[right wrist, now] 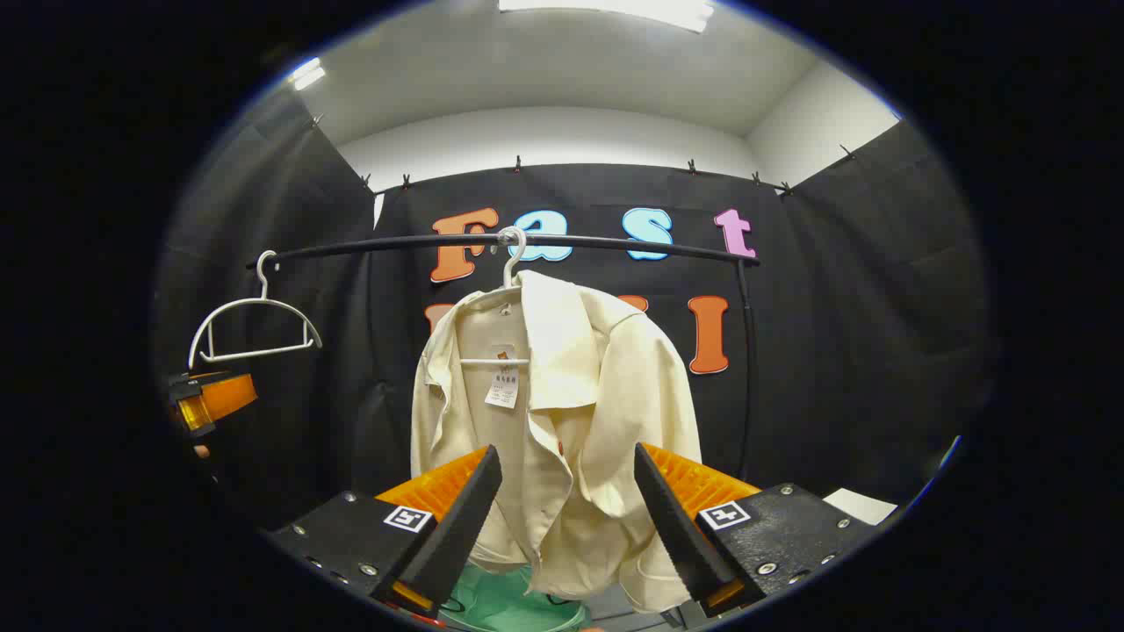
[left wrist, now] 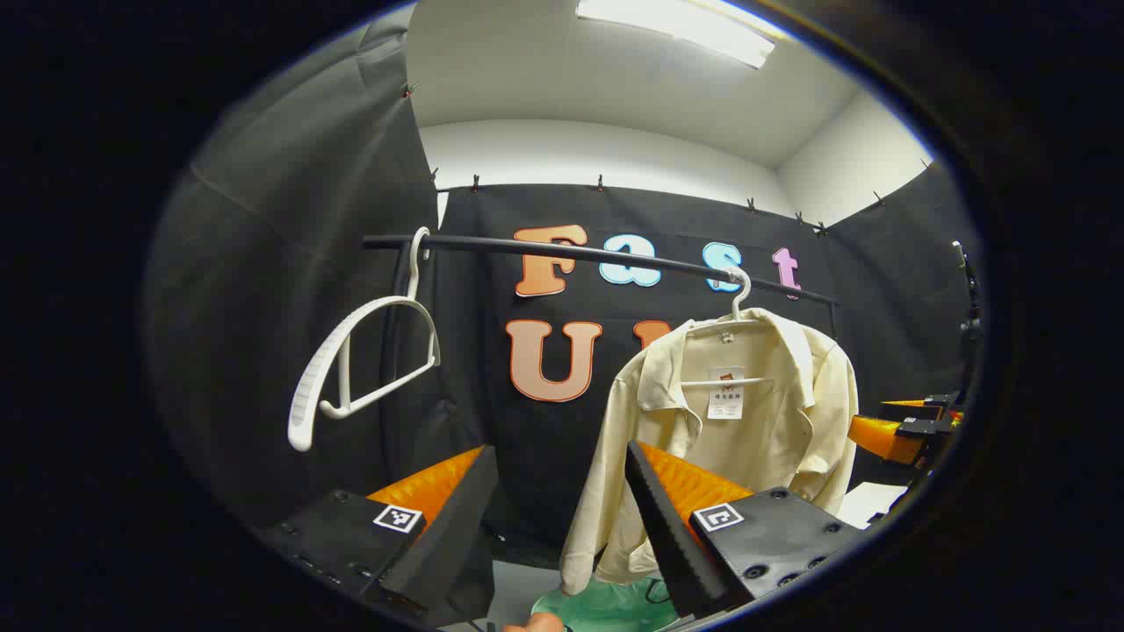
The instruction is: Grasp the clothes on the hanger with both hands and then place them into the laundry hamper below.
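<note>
Rail: dark bar running across the far wall, carrying two hangers.

Shirt: cream, collared, on a white hanger hooked over the rail; front open, a paper tag at the neck. In the left gripper view it hangs to the right; in the right gripper view it sits centre, straight ahead.

Empty hanger: white, at the rail's left end, well apart from the shirt.

Hamper: green, on the floor below the shirt's hem, mostly hidden by the fingers.

Left gripper: fingers spread wide, nothing between them, near side of the shirt and apart from it.

Right gripper: fingers spread wide, framing the shirt's lower part; whether they touch the cloth cannot be told.
</note>
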Demonstrator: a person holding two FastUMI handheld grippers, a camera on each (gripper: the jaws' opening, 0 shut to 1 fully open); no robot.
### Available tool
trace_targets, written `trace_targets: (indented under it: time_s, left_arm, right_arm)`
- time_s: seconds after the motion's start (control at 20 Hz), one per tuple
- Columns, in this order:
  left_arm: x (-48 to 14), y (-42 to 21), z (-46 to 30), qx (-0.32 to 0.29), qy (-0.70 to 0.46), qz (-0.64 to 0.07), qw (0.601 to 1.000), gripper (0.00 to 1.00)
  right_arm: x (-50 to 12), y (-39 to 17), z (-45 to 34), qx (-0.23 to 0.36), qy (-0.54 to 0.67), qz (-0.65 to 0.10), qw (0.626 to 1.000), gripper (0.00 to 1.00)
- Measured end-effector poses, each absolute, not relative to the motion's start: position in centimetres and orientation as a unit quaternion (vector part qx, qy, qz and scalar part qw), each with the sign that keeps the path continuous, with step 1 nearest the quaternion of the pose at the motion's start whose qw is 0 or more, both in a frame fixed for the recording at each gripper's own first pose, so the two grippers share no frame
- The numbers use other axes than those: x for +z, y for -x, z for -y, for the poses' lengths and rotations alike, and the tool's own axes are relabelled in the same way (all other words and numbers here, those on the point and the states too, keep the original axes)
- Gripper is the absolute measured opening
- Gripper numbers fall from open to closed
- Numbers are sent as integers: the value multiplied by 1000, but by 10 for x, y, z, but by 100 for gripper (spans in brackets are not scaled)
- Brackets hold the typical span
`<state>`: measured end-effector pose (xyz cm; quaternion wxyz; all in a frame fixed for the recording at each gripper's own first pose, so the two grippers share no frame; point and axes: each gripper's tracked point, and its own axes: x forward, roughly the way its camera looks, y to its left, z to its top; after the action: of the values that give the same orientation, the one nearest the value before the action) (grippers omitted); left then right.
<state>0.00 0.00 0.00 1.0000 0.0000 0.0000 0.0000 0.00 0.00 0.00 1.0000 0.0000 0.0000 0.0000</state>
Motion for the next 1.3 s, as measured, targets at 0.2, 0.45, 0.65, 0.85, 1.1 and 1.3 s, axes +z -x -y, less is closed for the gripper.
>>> trace_targets:
  time_s: [0.2, 0.45, 0.65, 0.85, 1.1, 1.3]
  left_arm:
    - [-4, -3, -2, 8, 2, -4, 1000, 100]
    - [-6, -3, -6, 7, 13, -8, 1000, 100]
    - [-10, -7, -3, 6, 10, -11, 1000, 100]
    - [-16, -10, -5, 8, 9, -16, 1000, 96]
    - [-36, -26, -3, -11, 6, -24, 1000, 100]
    - [-57, -65, 7, -51, 24, -38, 998, 100]
  right_arm:
    - [-1, 0, 12, -9, -12, -3, 1000, 92]
    - [3, 3, 17, -17, -6, 2, 1000, 95]
    - [1, 6, 11, -10, -4, 4, 1000, 95]
    - [-3, 3, 6, -7, 0, 1, 1000, 95]
    - [-18, -14, 2, -26, -6, -10, 1000, 95]
    - [-31, -38, 1, -66, -3, -17, 998, 95]
